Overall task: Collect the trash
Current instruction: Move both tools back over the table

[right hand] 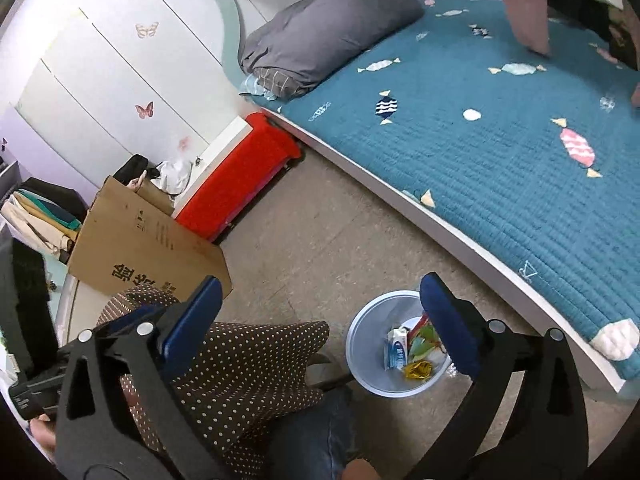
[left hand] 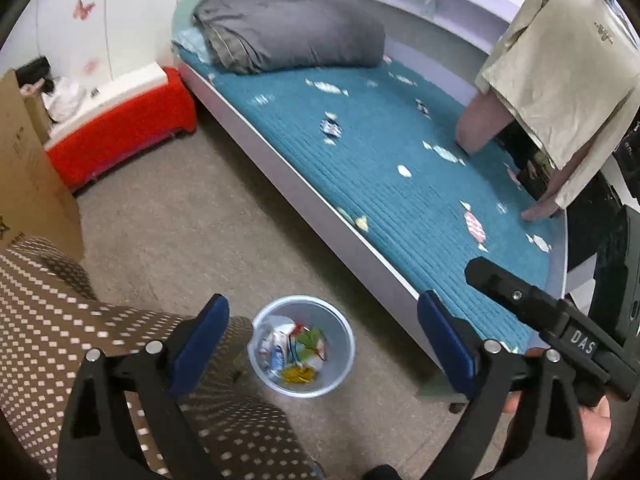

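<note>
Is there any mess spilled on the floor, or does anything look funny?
Nothing looks spilled. The wrappers all sit inside the small bin, which stands upright on the floor beside the bed. The candy shapes on the blue cover are only its pattern. The cardboard box stands crooked against the red cabinet.

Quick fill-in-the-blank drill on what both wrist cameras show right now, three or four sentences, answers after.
1. The round pale-blue plastic waste bin stands on the ____.
2. Both the left gripper and the right gripper have their jaws ____.
3. The crumpled gold foil wrapper lies inside the ____.
4. The folded grey duvet rests on the ____ quilted bedspread.

Missing words: floor; open; bin; teal
</note>
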Motion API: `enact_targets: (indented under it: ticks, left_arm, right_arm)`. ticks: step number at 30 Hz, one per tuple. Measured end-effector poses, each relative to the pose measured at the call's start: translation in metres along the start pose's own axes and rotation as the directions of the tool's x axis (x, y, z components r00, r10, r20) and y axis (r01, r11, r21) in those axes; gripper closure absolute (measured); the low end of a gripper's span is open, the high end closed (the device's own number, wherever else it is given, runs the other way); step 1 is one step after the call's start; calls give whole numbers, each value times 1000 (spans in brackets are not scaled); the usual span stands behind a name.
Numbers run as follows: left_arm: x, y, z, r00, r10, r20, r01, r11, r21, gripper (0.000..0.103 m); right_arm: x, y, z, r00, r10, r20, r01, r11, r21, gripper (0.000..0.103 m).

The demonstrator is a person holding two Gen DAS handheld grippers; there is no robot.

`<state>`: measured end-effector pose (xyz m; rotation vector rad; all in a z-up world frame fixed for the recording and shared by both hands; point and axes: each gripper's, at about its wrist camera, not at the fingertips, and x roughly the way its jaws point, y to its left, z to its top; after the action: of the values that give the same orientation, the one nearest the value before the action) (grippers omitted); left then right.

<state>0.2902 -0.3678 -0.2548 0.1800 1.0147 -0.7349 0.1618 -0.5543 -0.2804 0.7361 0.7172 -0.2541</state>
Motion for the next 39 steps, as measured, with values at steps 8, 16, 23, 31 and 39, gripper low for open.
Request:
enact_targets:
  ticks: [8, 16, 23, 31, 39]
  left_arm:
    - [-57, 5, -5, 984, 73, 162, -77, 997, 21, 10]
    - [-107, 6, -18, 956, 132, 262, -150, 987, 51, 10]
    - [-153, 32, -39, 908, 169, 383, -164, 985, -46, 10]
    - [-204, 59, -65, 836, 272, 477, -255, 962, -101, 10]
    - [-249, 104, -93, 797, 361, 484, -323, 932, -165, 10]
  right_arm:
    - [-19, 35, -7, 999, -16, 36, 18, 998, -58, 6]
    - [-48, 76, -8, 994, -50, 96, 63, 988, -143, 6]
    - [-77, 116, -15, 991, -4, 132, 31, 978, -205, 6]
    - [-110, 172, -32, 967, 87, 241, 1, 939, -344, 6]
    - [-89, 243, -77, 975, 208, 81, -133, 833, -537, 6]
